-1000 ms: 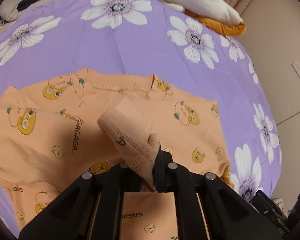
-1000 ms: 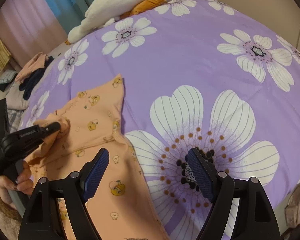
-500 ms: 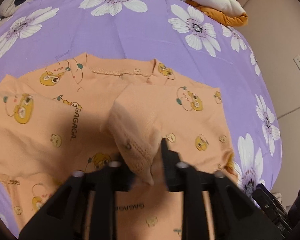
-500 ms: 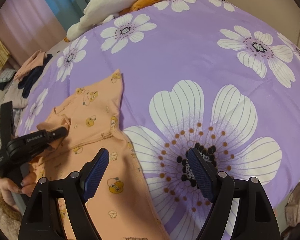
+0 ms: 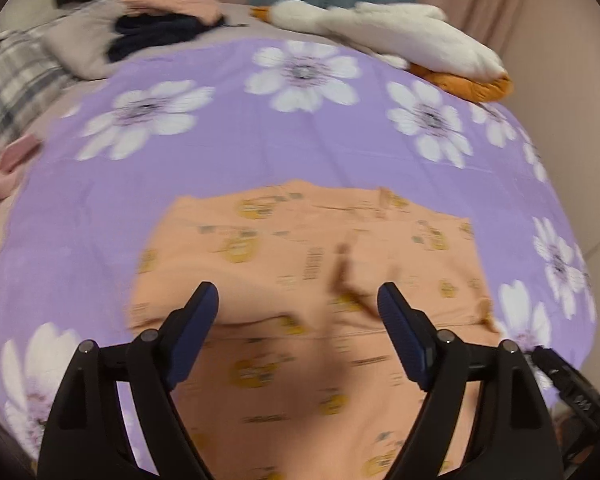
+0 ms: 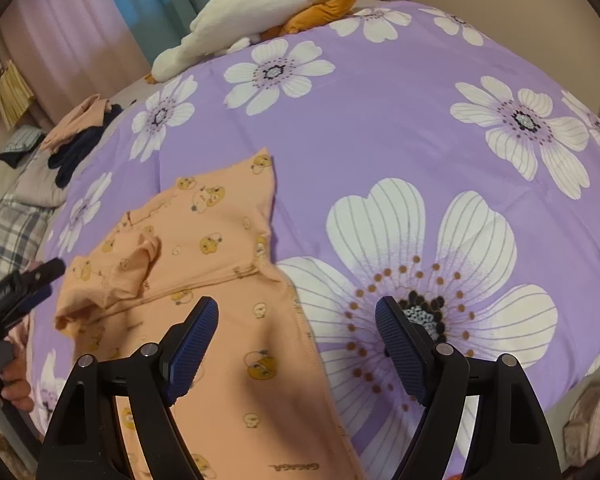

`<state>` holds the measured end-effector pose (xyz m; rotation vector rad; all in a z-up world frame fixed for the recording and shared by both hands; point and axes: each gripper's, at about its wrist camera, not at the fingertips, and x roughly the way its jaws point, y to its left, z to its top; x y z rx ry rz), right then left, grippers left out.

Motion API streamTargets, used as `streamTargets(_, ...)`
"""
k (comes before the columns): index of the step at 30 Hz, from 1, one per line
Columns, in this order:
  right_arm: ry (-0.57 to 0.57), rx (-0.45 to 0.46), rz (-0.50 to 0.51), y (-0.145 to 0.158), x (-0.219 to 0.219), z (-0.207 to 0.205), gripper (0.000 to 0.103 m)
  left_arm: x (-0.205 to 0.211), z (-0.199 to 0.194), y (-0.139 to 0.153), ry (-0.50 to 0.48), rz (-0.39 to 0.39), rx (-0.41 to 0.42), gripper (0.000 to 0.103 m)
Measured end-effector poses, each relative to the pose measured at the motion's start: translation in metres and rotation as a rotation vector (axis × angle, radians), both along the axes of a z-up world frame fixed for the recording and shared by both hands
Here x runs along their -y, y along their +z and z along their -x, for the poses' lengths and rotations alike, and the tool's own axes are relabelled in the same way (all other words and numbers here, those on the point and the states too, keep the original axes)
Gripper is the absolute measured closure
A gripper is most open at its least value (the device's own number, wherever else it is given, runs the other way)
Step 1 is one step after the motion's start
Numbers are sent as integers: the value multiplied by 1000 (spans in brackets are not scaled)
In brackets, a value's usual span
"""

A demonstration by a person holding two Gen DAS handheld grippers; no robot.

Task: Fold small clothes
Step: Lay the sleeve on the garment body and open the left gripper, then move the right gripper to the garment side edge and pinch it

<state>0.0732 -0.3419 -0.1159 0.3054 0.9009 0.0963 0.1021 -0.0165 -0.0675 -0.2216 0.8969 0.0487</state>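
place: home bedroom
bed: purple floral sheet (image 6: 380,128) over whole surface
far edge of sheet: goose plush (image 5: 388,36), loose clothes pile (image 5: 168,20), plaid blanket (image 5: 16,76)
behind bed: pink/teal curtains (image 6: 112,12)

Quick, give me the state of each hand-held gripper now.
Left hand-held gripper: jaws opening, nothing between them.
Right hand-held gripper: open, empty, over the orange shirt.

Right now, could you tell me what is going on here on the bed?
A person with a gripper in each hand is folding a small orange shirt spread on the purple flowered bedspread. One sleeve lies folded in over the body. The left gripper hovers over the shirt, its jaws opening with nothing between the fingers. The right gripper is open and empty above the shirt's edge.
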Motion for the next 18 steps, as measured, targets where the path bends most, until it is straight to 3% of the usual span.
streamTargets(8, 61, 5, 25, 5, -28, -4, 22, -63, 31, -18, 159, 24, -62, 21)
streamTargets(18, 209, 35, 84, 18, -83, -21, 23, -112, 66, -39, 256, 59, -119, 21)
